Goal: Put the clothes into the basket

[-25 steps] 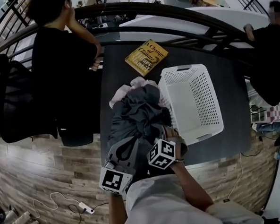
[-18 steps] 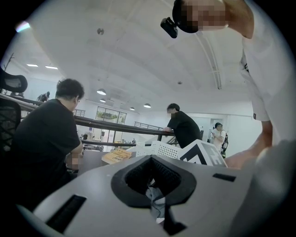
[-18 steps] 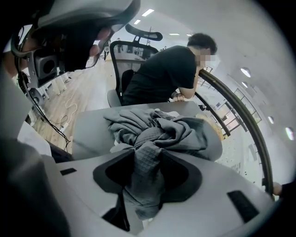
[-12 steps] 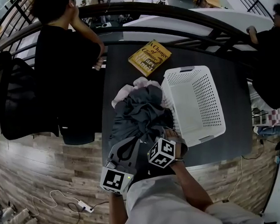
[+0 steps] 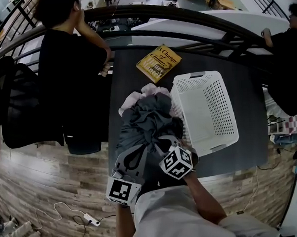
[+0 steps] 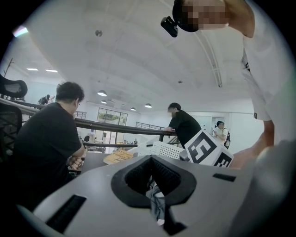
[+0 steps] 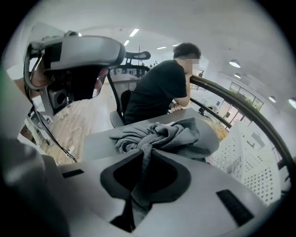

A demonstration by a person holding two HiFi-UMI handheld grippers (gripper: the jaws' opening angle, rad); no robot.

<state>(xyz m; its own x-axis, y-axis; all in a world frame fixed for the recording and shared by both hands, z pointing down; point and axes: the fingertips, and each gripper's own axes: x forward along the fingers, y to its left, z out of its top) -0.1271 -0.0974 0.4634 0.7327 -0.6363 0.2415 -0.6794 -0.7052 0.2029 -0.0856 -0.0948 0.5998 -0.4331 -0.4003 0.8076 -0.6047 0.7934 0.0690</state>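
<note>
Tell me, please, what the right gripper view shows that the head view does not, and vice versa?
Only the right gripper view: the jaws of the right gripper, which have just been closing, pinching a grey fold of the clothes. Only the head view: the bare bottom of the basket and a second onlooker. Both: the clothes, the basket's wall and the seated person in black.

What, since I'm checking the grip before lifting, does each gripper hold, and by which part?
Right gripper, its jaws just closed: a bunched fold of the grey garment. Left gripper: a thin edge of light cloth.
</note>
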